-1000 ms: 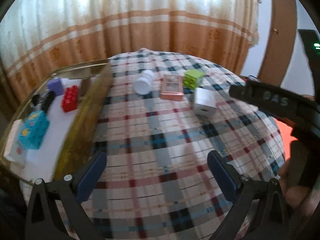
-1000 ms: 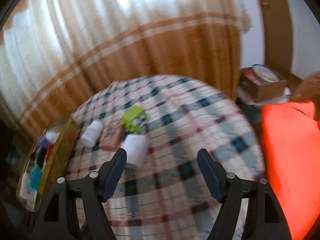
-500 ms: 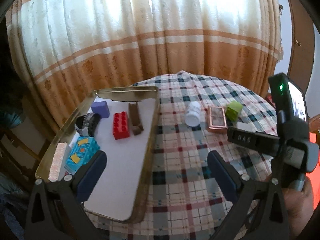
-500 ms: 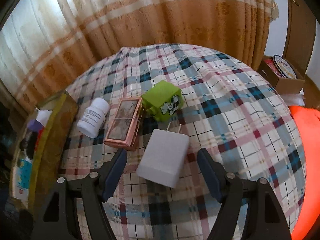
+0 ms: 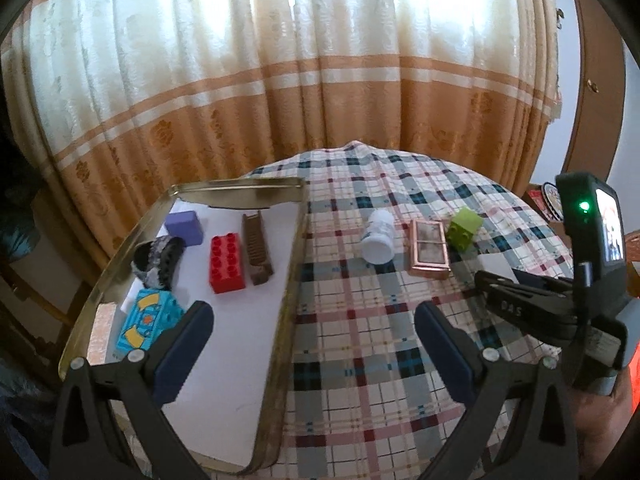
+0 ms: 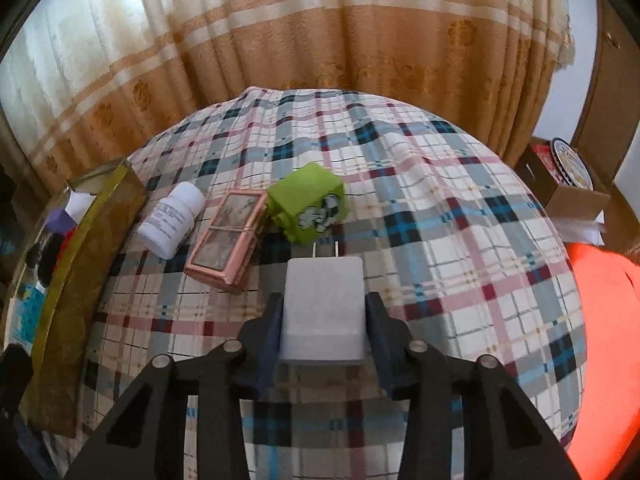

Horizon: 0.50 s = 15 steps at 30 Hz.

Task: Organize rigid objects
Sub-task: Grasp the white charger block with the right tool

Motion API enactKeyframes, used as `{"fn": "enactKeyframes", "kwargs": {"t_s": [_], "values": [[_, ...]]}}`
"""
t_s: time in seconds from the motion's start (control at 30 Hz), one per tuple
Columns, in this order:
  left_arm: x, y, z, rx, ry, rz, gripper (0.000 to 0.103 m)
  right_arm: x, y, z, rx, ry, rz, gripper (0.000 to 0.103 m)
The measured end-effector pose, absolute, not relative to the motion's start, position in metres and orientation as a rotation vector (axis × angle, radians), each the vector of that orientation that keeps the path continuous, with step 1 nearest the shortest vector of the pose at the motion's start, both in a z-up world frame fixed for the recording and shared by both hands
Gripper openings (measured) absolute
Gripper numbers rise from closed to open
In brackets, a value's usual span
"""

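Note:
My right gripper (image 6: 324, 312) is shut on a white plug adapter (image 6: 322, 308), its two prongs pointing away, on the plaid tablecloth. Beyond it lie a green block (image 6: 306, 207), a pink framed case (image 6: 226, 248) and a white pill bottle (image 6: 171, 219). My left gripper (image 5: 312, 344) is open and empty above the gold tray's (image 5: 284, 280) right rim. In the tray lie a red brick (image 5: 226, 263), a brown comb-like piece (image 5: 257, 248), a purple block (image 5: 184, 227), a black-grey item (image 5: 158, 259) and a blue block (image 5: 146, 325). The bottle (image 5: 377, 236), case (image 5: 429, 249) and green block (image 5: 464, 227) show there too.
The round table (image 6: 460, 240) stands against an orange and cream curtain (image 5: 280, 80). A cardboard box (image 6: 568, 184) stands at the right beyond the table. Orange fabric (image 6: 600, 340) lies at the right edge. The right gripper's body (image 5: 560, 300) shows in the left wrist view.
My right gripper has moved in and closed on the white plug adapter. My left gripper has pulled back and left, bringing the tray into full view.

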<state>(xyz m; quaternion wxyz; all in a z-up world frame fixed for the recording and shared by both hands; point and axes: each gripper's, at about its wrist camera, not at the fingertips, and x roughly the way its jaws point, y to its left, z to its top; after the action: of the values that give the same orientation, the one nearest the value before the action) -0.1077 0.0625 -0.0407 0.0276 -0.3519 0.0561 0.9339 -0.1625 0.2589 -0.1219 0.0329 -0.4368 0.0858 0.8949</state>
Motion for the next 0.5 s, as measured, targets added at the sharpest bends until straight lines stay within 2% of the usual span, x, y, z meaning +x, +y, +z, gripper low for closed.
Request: {"fn": "enactKeyframes", "kwargs": {"t_s": [0.4, 0.5], "values": [[-0.155, 0.106, -0.040, -1.073, 0.254, 2.797, 0.102, -0.136, 0.296, -0.123, -1.202, 0.538, 2.716, 0.043], [-0.182, 0.119, -0.045, -1.124, 0.290, 2.786, 0.094, -0.135, 0.298, -0.124, -1.197, 0.557, 2.717, 0.043]]}}
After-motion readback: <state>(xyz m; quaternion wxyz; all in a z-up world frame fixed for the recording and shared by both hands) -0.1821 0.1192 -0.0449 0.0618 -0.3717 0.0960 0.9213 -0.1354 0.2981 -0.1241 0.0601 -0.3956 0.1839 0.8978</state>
